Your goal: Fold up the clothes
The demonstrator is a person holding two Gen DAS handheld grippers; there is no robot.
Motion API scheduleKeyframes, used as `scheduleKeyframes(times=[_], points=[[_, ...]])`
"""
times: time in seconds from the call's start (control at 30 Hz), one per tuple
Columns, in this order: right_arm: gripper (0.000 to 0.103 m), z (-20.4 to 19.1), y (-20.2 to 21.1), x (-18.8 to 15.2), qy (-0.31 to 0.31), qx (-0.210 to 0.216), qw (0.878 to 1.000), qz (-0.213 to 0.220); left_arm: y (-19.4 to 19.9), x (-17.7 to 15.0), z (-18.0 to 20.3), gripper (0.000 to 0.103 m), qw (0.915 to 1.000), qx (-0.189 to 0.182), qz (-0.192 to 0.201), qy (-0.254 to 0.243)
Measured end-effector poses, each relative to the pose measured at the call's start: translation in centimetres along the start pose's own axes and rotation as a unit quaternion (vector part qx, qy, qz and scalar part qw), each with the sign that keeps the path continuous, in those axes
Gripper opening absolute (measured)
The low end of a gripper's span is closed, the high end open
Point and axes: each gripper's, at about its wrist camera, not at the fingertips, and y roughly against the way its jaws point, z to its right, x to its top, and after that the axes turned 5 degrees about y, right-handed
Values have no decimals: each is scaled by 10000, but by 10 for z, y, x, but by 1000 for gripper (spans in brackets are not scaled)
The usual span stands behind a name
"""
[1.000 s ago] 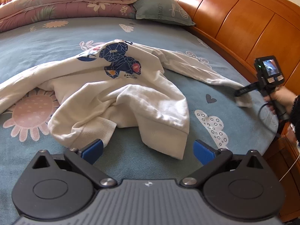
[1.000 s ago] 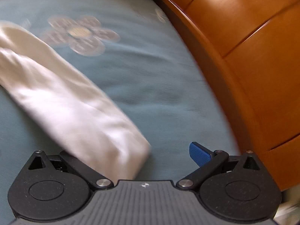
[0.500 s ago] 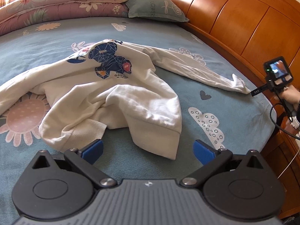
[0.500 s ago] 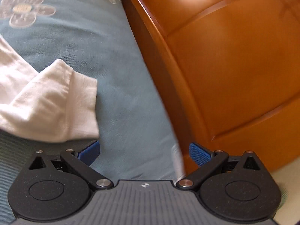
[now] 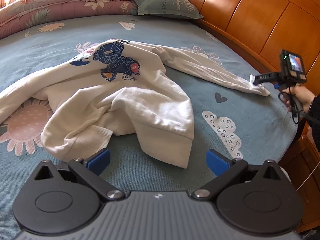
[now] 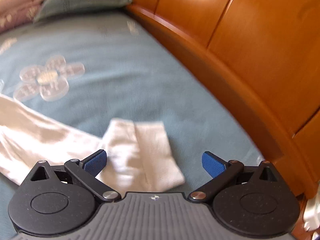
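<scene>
A cream sweatshirt (image 5: 120, 100) with a blue geometric print lies crumpled on the blue bedsheet (image 5: 240, 140). Its hem faces my left gripper (image 5: 158, 160), which is open and empty just short of the hem. One sleeve stretches right to its cuff (image 5: 260, 89). My right gripper (image 6: 154, 163) is open, with the ribbed sleeve cuff (image 6: 144, 152) lying between its blue fingers, not clamped. The right gripper also shows in the left wrist view (image 5: 266, 82) at the cuff, held by a hand.
A curved wooden headboard (image 5: 260, 20) runs along the right side of the bed. A green pillow (image 5: 168, 6) and a folded pink quilt (image 5: 60, 6) lie at the far end. The bed edge and a wooden cabinet (image 5: 304, 160) are on the right.
My right gripper swung back from the headboard toward the sleeve cuff, which now lies between its fingers. My left gripper stays open and has hardly moved.
</scene>
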Motion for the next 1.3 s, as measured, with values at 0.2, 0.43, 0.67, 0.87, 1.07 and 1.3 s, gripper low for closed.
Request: scheduleKeyframes(times=[0.2,0.43,0.67,0.87,1.07,1.3], points=[[103,29,1,-24,-363,-81,9990,-253,-4,2,-8,102,9999,116,-50,22],[103,-17,64,-36,190,943,9949,291,-1,-5,-18,102,9998,155,-32,73],[103,-123,125,-75,883,3588,9287,308,0,-23,-38,102,9991,-30,-151,385],[103,-192,154,-111,792,5022,8610,-153,-9,-42,-59,102,9965,-182,-330,745],[103,-204,136,-136,-146,5650,8242,-363,-9,-50,-79,102,9926,-602,-217,1036],[103,-223,110,-115,-1272,6053,7839,-533,-11,-48,-88,102,9895,-817,-17,1194]])
